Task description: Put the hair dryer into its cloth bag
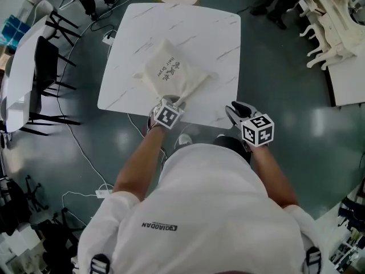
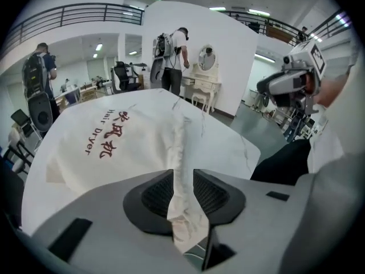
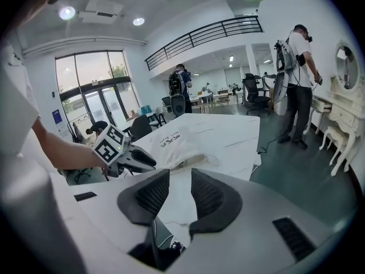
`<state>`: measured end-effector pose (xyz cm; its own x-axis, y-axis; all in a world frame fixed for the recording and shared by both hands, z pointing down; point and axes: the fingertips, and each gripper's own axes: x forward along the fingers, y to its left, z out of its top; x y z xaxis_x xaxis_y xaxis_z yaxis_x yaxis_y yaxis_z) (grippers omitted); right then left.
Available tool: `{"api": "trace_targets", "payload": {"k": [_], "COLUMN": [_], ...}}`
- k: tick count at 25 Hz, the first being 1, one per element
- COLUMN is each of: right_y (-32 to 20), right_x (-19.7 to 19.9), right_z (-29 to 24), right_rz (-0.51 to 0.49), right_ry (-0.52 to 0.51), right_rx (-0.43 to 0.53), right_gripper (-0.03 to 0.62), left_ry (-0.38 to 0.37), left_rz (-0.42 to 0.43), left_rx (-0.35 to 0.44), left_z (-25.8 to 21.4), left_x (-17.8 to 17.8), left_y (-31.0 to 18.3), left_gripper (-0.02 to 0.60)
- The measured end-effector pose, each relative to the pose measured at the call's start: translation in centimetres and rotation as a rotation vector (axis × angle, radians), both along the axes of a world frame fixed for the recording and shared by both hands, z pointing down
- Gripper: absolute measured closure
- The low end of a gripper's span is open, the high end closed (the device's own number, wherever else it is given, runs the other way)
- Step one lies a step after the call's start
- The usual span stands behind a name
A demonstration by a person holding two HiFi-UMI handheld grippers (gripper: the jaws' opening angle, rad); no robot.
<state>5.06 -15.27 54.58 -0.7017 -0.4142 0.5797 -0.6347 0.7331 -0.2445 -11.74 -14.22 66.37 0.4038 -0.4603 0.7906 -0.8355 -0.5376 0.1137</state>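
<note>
One marble worktop [image 1: 211, 33] is being used to carry the cloth bag [image 1: 171, 73], which is bulging as though the hair dryer, unseen, is being housed inside. The left claw [image 2: 182, 181] is being held open around the bag's gathered neck [image 2: 179, 147]. The right claw [image 3: 180, 196] is being held open and empty near the worktop's edge. The neck is best being freed gently, so that the bag is not being dragged.

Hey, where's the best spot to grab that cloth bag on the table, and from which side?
Grip the gathered neck of the cloth bag, coming from the near edge of the table. The body is wide and bulging; the neck is a narrow strip pointing toward you, lying between the open jaws of the left gripper.
</note>
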Motion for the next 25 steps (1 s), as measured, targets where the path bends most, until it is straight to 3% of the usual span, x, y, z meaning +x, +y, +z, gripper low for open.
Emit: {"api": "trace_targets", "payload": {"k": [4, 8, 13, 20, 25], "right_y": [0.5, 1.1, 3.1, 6.3, 8.7], "right_x": [-1.4, -2.6, -1.0, 5.3, 9.3], "right_z": [-1.2, -3.6, -6.8, -6.6, -5.9], "right_rz": [-0.067, -0.148, -0.262, -0.296, -0.319], "right_ry": [-0.047, -0.109, -0.163, -0.207, -0.223], "right_rx": [-0.01, 0.01, 0.079, 0.039, 0.009], "right_gripper": [0.47, 0.523, 0.571, 0.572, 0.572], "left_ry": [0.108, 0.204, 0.317, 0.333, 0.355], "left_rz": [-0.103, -0.228, -0.305, -0.303, -0.363], "left_rx": [0.093, 0.191, 0.212, 0.202, 0.214], "left_z": [-5.4, -10.3, -13.9, -14.7, -15.9], "left_x": [0.3, 0.6, 4.8, 12.9, 16.4], "left_y": [1.7, 3.2, 6.3, 9.9, 12.6], "left_gripper": [0.52, 0.548, 0.554, 0.554, 0.554]}}
